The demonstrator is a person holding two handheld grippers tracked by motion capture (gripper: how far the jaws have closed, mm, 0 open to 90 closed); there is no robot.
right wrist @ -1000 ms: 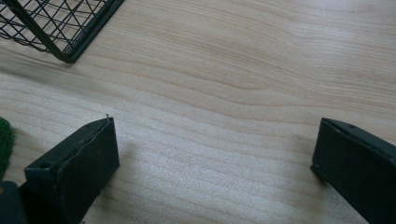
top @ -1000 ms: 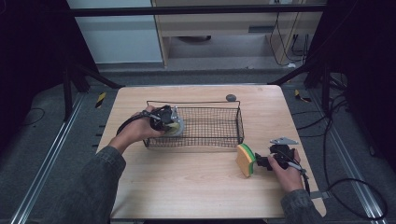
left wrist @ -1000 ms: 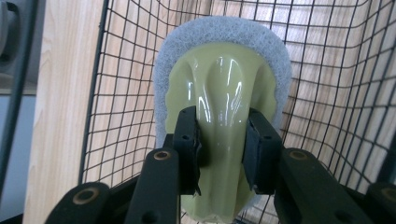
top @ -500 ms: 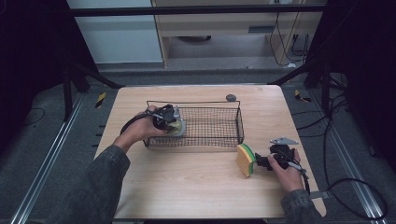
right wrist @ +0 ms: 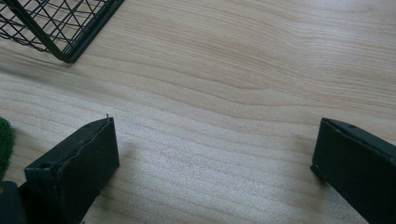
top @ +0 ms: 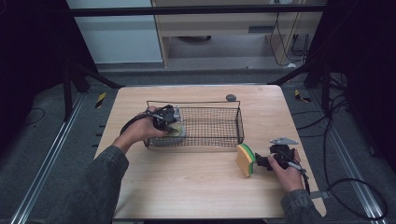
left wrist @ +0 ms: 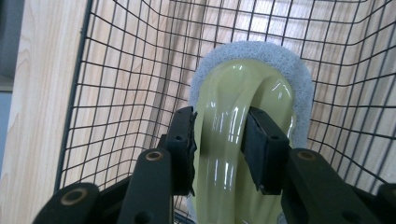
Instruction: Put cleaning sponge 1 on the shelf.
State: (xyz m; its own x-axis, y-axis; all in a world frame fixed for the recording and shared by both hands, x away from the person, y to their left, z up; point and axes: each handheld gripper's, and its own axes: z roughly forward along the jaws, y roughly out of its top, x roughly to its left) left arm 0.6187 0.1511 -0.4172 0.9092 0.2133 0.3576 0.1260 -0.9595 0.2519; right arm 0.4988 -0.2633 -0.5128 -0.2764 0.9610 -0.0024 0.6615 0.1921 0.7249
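A scrubber with a glossy yellow-green handle point(left wrist: 233, 107) and a grey pad point(left wrist: 261, 51) lies in the left end of the black wire basket point(top: 240, 122). My left gripper point(left wrist: 219, 135) reaches into the basket point(left wrist: 116, 70), and its pads still touch both sides of the handle while the jaws have just been opening slightly. In the high view the left gripper point(top: 173, 125) sits over the scrubber point(top: 176, 132). A yellow sponge with a green layer point(top: 243, 160) stands on edge at the front right. Just right of it, my right gripper point(top: 261, 162) is open, and the right gripper point(right wrist: 215, 140) has bare wood between its fingers.
A small dark grey round object point(top: 230, 97) lies on the table behind the basket. The basket's corner point(right wrist: 65, 28) is ahead of the right gripper, and a green edge of the sponge point(right wrist: 3, 140) shows beside its jaw. The wooden table point(top: 187, 186) ends near both forearms.
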